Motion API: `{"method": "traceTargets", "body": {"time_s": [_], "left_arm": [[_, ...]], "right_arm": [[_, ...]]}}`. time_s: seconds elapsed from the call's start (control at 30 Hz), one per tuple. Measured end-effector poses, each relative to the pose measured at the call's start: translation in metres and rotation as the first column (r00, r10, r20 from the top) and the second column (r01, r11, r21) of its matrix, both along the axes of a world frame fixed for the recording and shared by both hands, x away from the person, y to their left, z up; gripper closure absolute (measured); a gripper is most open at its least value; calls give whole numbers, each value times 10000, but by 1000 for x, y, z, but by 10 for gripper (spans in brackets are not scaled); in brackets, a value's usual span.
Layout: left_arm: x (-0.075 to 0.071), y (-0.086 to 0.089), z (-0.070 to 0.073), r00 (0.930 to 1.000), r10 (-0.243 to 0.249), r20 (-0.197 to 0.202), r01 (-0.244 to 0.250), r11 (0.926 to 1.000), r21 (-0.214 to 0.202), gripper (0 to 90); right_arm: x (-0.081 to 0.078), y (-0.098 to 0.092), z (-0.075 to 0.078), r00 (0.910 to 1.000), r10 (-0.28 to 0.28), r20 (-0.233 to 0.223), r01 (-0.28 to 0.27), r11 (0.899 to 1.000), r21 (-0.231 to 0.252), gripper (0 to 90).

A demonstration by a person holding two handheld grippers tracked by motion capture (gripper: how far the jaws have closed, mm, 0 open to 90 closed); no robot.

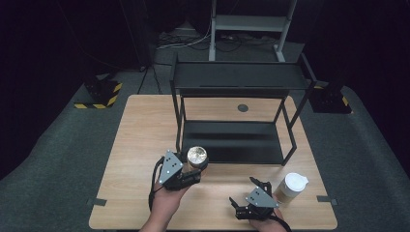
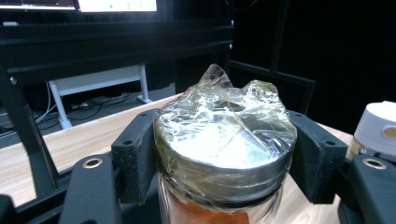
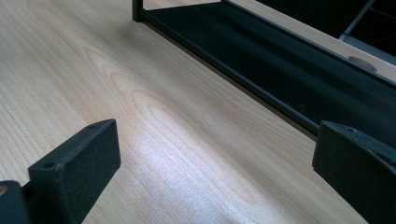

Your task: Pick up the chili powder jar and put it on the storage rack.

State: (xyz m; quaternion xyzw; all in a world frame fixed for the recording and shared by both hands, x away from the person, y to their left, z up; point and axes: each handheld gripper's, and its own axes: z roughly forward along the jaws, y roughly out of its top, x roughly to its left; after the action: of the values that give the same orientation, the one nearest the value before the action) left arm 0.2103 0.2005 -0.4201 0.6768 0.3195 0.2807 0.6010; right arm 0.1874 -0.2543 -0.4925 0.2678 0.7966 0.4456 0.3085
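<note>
A glass jar (image 1: pixel 197 156) with a metal lid under crinkled clear wrap and orange-brown contents (image 2: pixel 224 154) sits between the jaws of my left gripper (image 1: pixel 193 166), which is shut on it just below the lid. The jar hangs near the front left leg of the black rack (image 1: pixel 232 79). My right gripper (image 1: pixel 244 193) rests near the table's front edge, jaws wide apart with bare wood between them (image 3: pixel 210 163). Its black fingers (image 3: pixel 79 158) frame the tabletop, with the rack's lower shelf (image 3: pixel 289 65) ahead.
A white-lidded cup (image 1: pixel 293 186) stands on the wooden table (image 1: pixel 140 145) at the front right, just beside the right gripper; it shows at the edge of the left gripper view as the cup (image 2: pixel 378 126). The two-tier rack takes up the table's back half.
</note>
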Motion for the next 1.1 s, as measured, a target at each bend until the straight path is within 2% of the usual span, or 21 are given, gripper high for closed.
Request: {"method": "traceTargets", "body": {"time_s": [0.23,0.33,1.1], "left_arm": [[6,-5,11,9999,-23,142,25,9999,-137,332],[10,-7,20,9996,5,272,0,9998,-176,333],[32,-9,61,9985,78,535,-62,9995,-302,333]], "right_arm": [[1,-1,0,10000,8,-32,-8,10000,69,0],[1,-2,0,10000,-1,-61,2,9999,101,0],[1,-3,-1,10000,-43,-56,44,9997,224,0]]}}
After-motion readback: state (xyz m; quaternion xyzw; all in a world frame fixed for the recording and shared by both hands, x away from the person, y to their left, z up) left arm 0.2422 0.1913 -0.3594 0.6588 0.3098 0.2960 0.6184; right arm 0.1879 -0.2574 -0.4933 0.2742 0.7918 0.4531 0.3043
